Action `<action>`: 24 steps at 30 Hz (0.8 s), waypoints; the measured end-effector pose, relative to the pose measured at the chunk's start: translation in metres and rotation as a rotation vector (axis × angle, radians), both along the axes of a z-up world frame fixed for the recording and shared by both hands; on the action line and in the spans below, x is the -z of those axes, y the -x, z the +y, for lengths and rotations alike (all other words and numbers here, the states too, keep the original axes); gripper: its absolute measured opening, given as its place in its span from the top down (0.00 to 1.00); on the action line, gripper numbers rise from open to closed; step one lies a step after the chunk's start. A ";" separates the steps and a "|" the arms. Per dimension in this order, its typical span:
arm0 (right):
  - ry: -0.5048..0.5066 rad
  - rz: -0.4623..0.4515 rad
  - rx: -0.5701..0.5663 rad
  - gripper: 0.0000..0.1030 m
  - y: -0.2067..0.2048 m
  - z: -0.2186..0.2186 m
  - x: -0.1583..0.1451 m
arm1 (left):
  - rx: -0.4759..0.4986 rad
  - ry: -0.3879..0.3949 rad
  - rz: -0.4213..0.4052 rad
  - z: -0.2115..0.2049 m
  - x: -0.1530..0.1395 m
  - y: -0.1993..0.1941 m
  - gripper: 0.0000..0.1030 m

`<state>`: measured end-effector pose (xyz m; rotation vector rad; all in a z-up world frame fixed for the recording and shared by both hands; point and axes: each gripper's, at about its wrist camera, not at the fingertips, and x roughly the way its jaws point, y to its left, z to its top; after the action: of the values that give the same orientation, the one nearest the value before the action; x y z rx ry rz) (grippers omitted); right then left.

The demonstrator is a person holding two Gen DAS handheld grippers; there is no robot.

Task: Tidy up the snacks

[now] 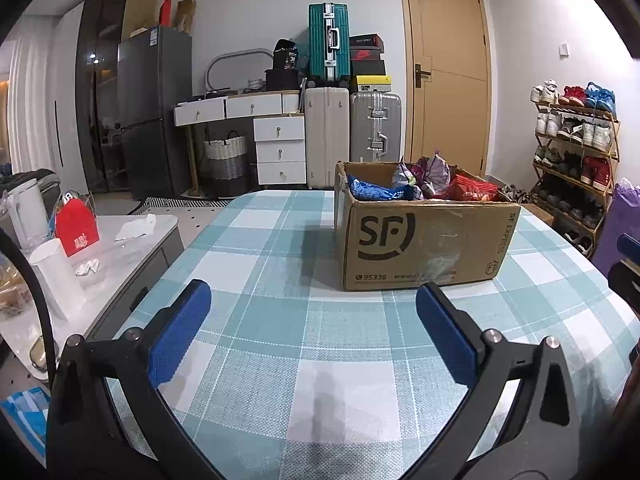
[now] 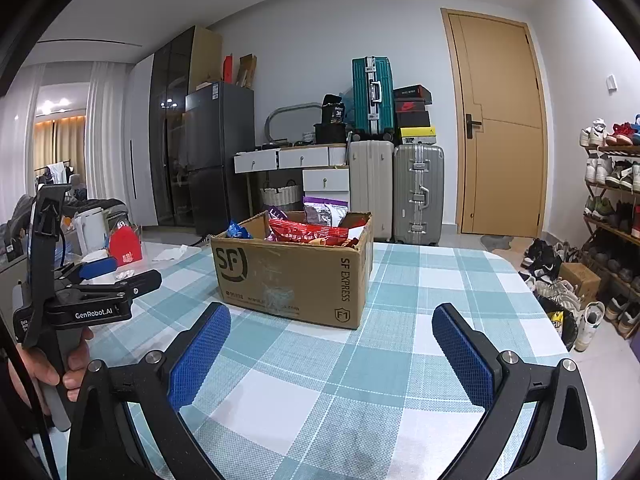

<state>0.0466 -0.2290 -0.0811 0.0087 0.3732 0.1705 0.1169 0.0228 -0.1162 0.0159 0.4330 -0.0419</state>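
- Hovering low over the checked tabletop (image 1: 280, 344): left hand-held gripper (image 1: 312, 332) and right hand-held gripper (image 2: 332, 356), pads spread apart, gripping nothing.
- Sitting just ahead of both: cardboard box (image 1: 424, 240) with snack packets (image 2: 308, 232) heaped inside.
- Fitting either packets gathered in or awaiting sorting out; not telling which.

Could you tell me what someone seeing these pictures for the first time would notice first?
Most likely the cardboard box marked SF, standing on the checked tablecloth and full of bright snack bags. Next, the blue-padded left gripper and right gripper, both open and empty, short of the box. Behind it, suitcases stand stacked against the wall beside a wooden door.
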 end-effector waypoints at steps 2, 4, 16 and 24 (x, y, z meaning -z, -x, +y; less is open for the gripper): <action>-0.006 0.001 0.001 0.00 -0.001 -0.001 0.001 | -0.001 0.002 -0.003 0.000 0.000 0.000 0.01; -0.008 0.001 0.002 0.00 0.001 -0.002 0.001 | -0.004 0.002 -0.003 0.000 0.000 0.002 0.01; -0.008 0.000 0.004 0.00 0.001 -0.004 0.001 | -0.008 0.000 -0.005 0.001 -0.001 0.004 0.01; -0.007 0.000 0.004 0.00 0.001 -0.004 0.001 | -0.006 0.001 -0.005 0.002 0.000 0.004 0.01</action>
<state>0.0459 -0.2332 -0.0824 0.0164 0.3727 0.1684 0.1134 0.0247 -0.1160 0.0134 0.4284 -0.0359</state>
